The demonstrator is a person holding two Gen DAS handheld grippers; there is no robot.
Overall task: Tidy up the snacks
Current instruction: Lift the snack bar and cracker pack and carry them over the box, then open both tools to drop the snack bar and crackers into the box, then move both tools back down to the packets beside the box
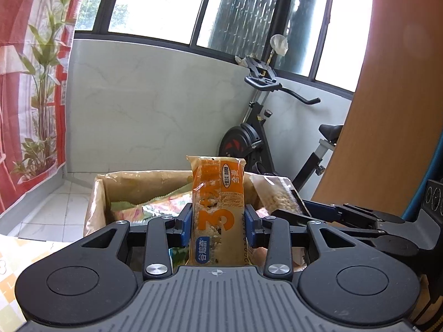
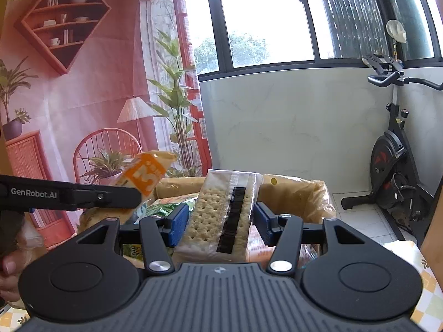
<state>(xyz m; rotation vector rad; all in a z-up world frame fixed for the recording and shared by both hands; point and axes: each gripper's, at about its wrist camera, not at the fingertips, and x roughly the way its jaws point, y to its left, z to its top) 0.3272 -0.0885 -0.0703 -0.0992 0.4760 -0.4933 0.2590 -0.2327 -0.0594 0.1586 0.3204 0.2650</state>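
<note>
My left gripper [image 1: 218, 228] is shut on an orange snack bar packet [image 1: 218, 182], which stands upright between the blue pads. My right gripper [image 2: 220, 221] is shut on a clear pack of crackers [image 2: 218, 193] that tilts slightly right. Both packs hang just in front of and above a cardboard box [image 1: 99, 193] lined with plastic. In the right wrist view, the left gripper [image 2: 135, 193] reaches in from the left with the orange packet [image 2: 146, 177]. In the left wrist view, the right gripper [image 1: 293, 207] and cracker pack [image 1: 277, 196] sit close on the right.
Several snack packets, one of them a green packet [image 2: 163, 207], lie inside the box [image 2: 304, 193]. An exercise bike [image 2: 393, 166] stands at the right by the tiled wall. A printed red backdrop [image 2: 69, 96] hangs on the left. A wooden board [image 1: 387, 110] leans at the right.
</note>
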